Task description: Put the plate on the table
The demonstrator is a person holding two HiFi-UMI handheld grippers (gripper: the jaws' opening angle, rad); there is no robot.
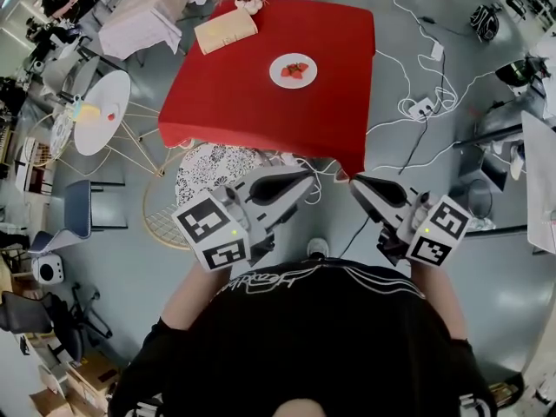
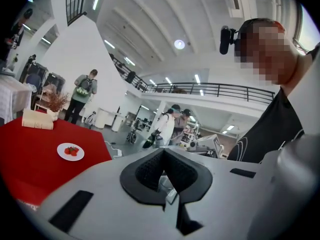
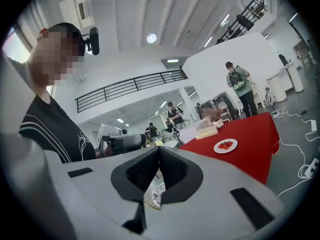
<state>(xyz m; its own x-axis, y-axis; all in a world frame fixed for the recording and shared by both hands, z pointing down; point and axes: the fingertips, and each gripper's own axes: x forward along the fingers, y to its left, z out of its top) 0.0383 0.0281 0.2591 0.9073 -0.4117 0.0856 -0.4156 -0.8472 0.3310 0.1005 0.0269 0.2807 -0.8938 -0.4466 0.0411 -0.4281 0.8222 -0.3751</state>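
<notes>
White plate (image 1: 276,74), bearing strawberries (image 1: 294,69), lay near the centre of the red table (image 1: 243,107). On the near side, well apart from the table, the left gripper (image 1: 305,181) and the right gripper (image 1: 356,185) each had their jaws closed together, empty.

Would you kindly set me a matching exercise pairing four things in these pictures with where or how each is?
1 white round plate of strawberries
2 tan rectangular box
3 left hand-held gripper
4 white round side table

A jaws shut, empty
B far edge of the red square table
C floor beside that table
D that table's middle

Pairs: 1-D, 2-B, 3-A, 4-C
</notes>
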